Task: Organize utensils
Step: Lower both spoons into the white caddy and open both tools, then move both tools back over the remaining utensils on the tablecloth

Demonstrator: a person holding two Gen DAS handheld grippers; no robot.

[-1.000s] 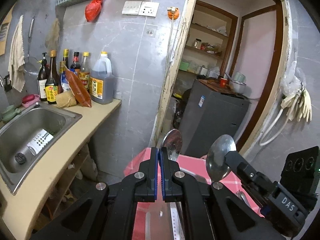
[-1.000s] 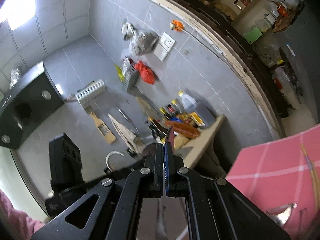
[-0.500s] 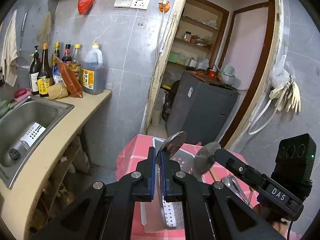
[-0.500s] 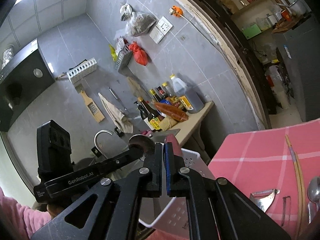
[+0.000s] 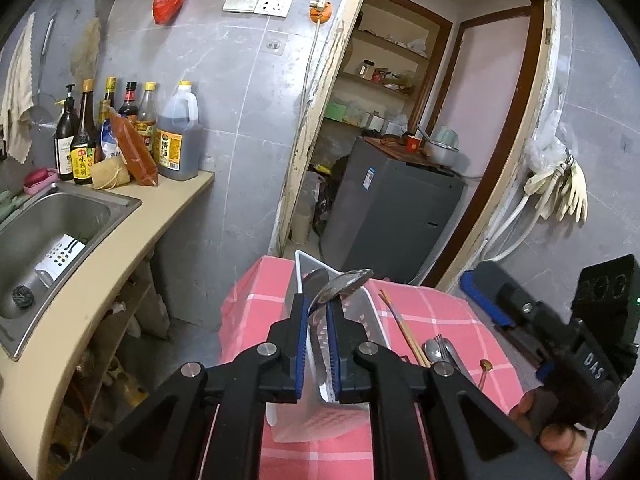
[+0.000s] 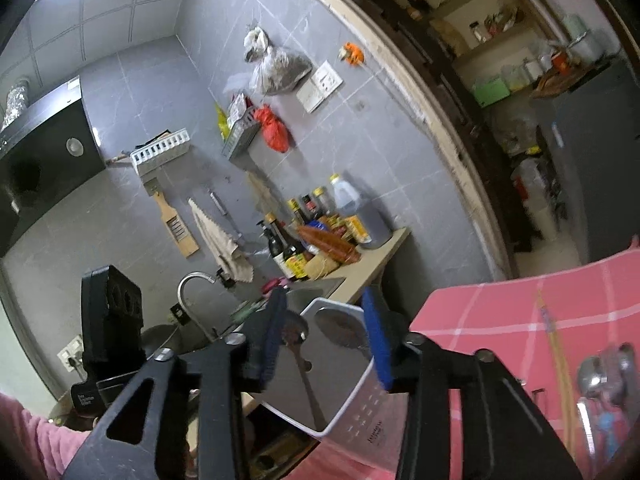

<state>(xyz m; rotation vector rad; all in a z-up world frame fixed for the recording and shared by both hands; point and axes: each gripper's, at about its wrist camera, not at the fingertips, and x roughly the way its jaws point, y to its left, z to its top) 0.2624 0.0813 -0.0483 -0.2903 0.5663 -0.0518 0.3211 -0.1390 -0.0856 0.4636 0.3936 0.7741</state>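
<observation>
A white perforated utensil basket (image 5: 368,316) (image 6: 360,412) lies on the pink checked tablecloth (image 5: 260,300). My left gripper (image 5: 318,344) is over the basket, shut on a steel spoon (image 5: 344,282) whose bowl sticks out above the fingertips. A second steel spoon (image 5: 314,280) (image 6: 340,328) lies inside the basket. My right gripper (image 6: 324,344) is open and empty just in front of the basket; it shows at the right of the left wrist view (image 5: 484,300).
Chopsticks (image 5: 402,326) (image 6: 554,344), a fork and spoons (image 5: 440,350) (image 6: 600,372) lie on the cloth right of the basket. A counter with a steel sink (image 5: 52,216) and bottles (image 5: 176,136) stands to the left. A doorway and dark cabinet (image 5: 392,204) lie behind the table.
My right gripper has opened and let go of its spoon, which now lies in the basket. My left gripper has come down over the basket with its spoon tilted flatter.
</observation>
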